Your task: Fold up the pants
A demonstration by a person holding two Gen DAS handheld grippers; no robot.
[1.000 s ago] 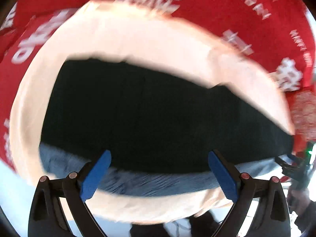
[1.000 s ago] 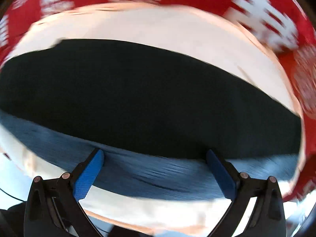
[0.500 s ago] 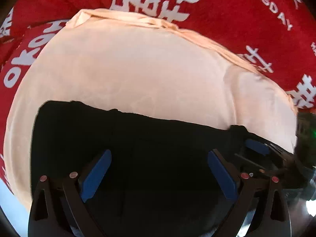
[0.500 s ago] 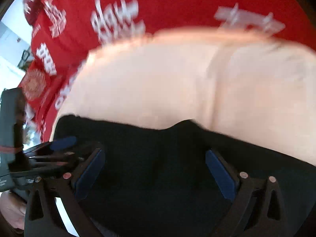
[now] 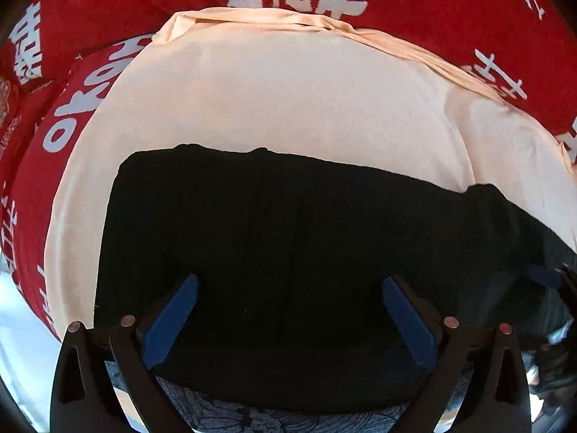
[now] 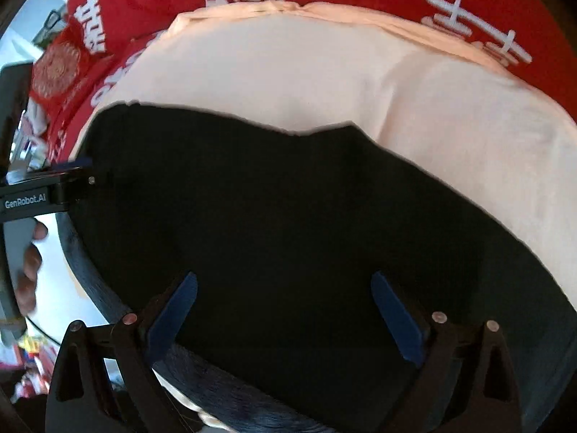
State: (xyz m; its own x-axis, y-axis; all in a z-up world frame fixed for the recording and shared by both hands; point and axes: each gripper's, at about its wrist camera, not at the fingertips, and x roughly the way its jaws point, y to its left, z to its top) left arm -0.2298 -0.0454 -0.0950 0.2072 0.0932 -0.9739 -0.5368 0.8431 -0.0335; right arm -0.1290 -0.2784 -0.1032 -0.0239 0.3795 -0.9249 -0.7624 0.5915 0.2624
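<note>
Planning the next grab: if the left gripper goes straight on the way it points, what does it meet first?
Most likely the black pants, which fill the space between its open fingers; the peach sheet lies beyond. Depth is hard to judge.

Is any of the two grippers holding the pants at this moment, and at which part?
Nothing is held. The left gripper and the right gripper are both open above the black pants, fingers spread wide.

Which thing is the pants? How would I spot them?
Find the big red cloth with white writing. On it lies a pale peach sheet, and on that sheet is a wide dark patch: the pants. They are the only black thing, with a blue denim edge showing nearest the camera.
</note>
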